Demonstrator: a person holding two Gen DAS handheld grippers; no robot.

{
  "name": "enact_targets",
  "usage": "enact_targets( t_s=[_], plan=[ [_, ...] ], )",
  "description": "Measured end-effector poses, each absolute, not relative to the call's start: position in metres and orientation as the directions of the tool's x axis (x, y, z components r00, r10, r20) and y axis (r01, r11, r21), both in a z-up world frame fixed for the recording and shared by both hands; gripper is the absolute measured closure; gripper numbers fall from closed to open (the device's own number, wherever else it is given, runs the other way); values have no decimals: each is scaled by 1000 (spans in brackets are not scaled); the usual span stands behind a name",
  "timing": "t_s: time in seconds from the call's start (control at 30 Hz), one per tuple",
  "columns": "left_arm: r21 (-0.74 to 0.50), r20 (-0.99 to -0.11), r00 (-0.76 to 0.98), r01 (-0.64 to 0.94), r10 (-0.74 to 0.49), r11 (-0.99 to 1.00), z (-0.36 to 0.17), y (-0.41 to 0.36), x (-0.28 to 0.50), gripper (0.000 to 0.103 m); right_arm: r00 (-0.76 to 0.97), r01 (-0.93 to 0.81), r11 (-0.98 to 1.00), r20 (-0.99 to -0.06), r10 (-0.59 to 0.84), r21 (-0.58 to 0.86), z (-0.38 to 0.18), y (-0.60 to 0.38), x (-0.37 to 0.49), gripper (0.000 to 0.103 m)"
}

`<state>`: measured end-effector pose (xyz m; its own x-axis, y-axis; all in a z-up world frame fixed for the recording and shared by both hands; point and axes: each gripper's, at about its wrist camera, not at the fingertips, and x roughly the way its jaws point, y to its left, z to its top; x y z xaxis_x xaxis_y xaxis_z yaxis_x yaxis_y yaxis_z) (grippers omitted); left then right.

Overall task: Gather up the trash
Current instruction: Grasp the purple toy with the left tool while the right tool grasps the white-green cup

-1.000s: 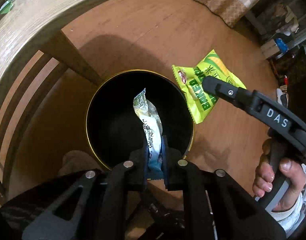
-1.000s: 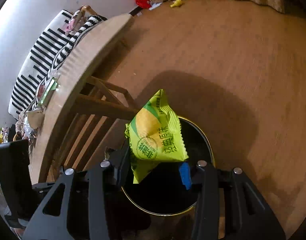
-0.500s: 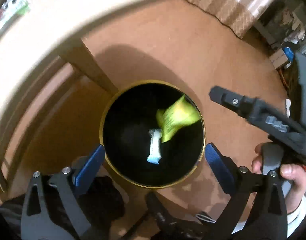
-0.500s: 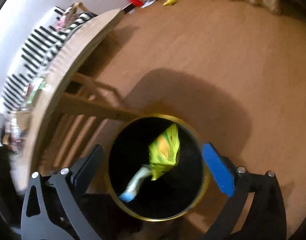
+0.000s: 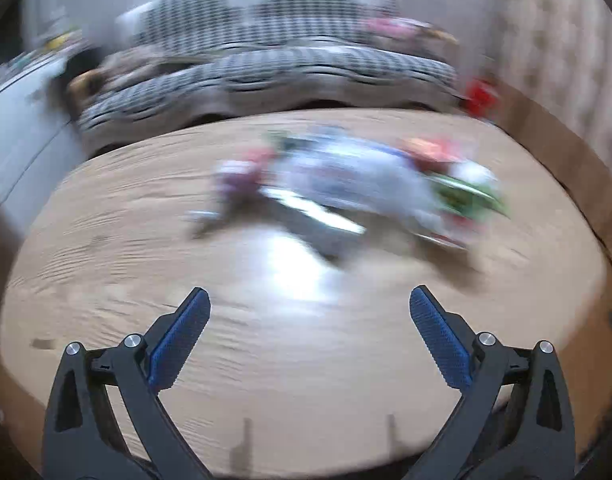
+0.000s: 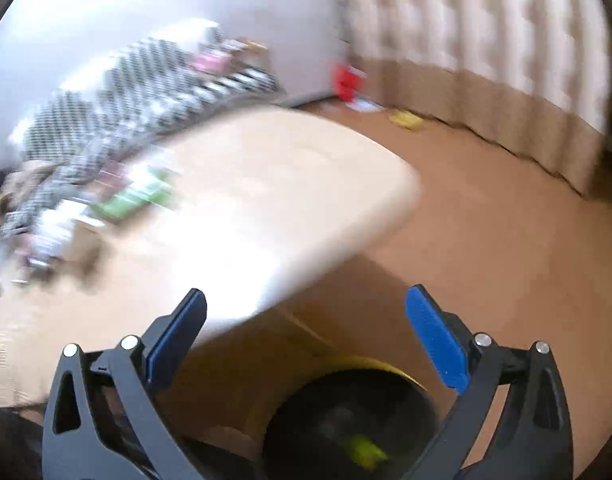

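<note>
Both views are motion-blurred. My left gripper (image 5: 309, 300) is open and empty above the wooden table (image 5: 106, 280). A blurred heap of wrappers (image 5: 358, 184) lies on the table's far half, ahead of it. My right gripper (image 6: 305, 300) is open and empty, above the table's corner. Below it stands the black bin with a gold rim (image 6: 390, 368). A yellow-green snack bag (image 6: 364, 454) lies inside the bin. Blurred wrappers (image 6: 134, 196) show on the table at the left of the right wrist view.
A black-and-white checked sofa (image 5: 266, 52) stands behind the table. A curtain (image 6: 486, 40) hangs along the right wall. A red object (image 6: 346, 82) and a yellow scrap (image 6: 406, 119) lie on the brown floor (image 6: 506, 240) near the curtain.
Both grippers opened and dropped the white wrapper and the yellow-green bag into the bin. Both have since swung up from the bin toward the table.
</note>
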<state>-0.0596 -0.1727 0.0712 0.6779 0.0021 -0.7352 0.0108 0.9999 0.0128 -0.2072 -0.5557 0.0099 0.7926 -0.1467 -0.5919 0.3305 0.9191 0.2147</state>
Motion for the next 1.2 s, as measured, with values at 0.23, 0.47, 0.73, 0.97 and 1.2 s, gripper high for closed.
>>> enact_targets(
  t_s=[0.23,0.47,0.73,0.97,1.2],
  plan=[
    [-10,-773,633,-88,48,996,45,-113,0,6,796,110,959,-601,72,260,36,-460,-92,7],
    [-5,-757,653,-66,39,998,15,-106,58,6,748,75,955,-649,137,287,16,-407,-21,7],
    [-29,-745,666,39,-48,999,3,-101,99,6,690,128,950,-713,120,284,-15,-395,9,7],
    [22,-719,691,131,-75,991,3,-120,125,6,690,144,937,-711,136,319,-18,-399,12,16],
    [-7,-719,683,179,-129,984,5,-134,143,27,672,124,929,-718,179,348,-23,-399,14,49]
  ],
)
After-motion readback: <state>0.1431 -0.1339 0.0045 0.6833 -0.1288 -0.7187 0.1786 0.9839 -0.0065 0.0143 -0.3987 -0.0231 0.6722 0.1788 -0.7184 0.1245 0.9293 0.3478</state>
